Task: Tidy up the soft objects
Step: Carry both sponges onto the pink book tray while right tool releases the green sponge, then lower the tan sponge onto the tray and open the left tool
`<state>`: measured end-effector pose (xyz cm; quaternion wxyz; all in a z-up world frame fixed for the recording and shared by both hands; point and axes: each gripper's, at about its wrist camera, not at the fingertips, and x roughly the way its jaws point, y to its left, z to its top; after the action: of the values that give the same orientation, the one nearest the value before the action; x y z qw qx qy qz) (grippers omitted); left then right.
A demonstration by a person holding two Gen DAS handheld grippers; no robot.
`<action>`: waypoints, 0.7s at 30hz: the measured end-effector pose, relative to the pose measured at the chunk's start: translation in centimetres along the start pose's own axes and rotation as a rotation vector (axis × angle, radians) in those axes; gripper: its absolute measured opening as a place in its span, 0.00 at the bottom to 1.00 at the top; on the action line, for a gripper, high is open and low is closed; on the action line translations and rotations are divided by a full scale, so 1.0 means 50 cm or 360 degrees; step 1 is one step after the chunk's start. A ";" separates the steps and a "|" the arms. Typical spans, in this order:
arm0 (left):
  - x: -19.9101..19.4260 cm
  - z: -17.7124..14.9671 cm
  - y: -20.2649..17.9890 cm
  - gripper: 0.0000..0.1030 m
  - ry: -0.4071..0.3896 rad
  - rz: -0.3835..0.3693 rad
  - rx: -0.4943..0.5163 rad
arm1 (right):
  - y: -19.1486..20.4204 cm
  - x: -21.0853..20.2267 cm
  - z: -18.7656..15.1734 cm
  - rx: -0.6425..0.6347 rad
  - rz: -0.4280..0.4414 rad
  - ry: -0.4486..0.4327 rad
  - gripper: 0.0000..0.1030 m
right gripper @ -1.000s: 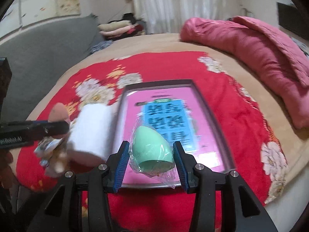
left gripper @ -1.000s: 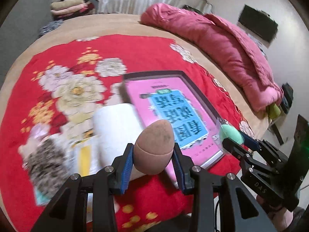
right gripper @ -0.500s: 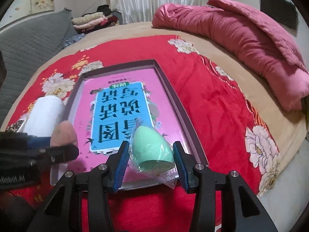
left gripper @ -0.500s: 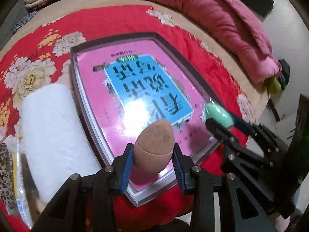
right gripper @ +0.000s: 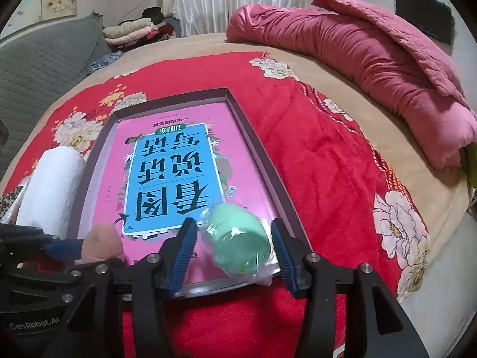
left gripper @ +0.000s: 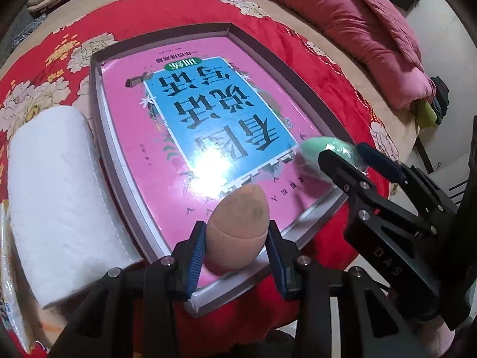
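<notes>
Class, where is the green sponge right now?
In the right wrist view, the green sponge lies on the pink book, near the tray's right corner, between the right gripper's opening jaws.

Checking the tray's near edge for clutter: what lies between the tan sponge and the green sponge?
Only bare pink book cover: in the right wrist view nothing sits between the tan sponge and the green sponge.

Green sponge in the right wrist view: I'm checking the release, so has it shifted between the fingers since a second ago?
Yes. The green sponge has tipped over onto the pink book, clear of the opening right gripper.
</notes>
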<state>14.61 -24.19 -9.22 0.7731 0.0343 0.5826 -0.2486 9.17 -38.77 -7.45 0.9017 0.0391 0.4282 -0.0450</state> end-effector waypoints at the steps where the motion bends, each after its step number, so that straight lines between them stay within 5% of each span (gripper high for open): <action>1: 0.003 -0.001 -0.001 0.39 0.0010 0.0002 -0.0001 | -0.001 -0.002 -0.001 0.0001 -0.0015 -0.0005 0.59; 8: 0.013 -0.008 0.000 0.39 0.0032 0.0001 -0.0009 | -0.023 -0.022 -0.004 0.0027 -0.0132 -0.0047 0.62; 21: 0.008 -0.010 0.007 0.50 0.0024 -0.0047 -0.0034 | -0.011 -0.068 -0.005 0.0063 -0.0135 -0.0124 0.72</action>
<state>14.41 -23.87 -9.83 0.7652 0.0193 0.5914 -0.2536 6.79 -39.14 -4.97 0.9140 0.0369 0.3931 -0.0930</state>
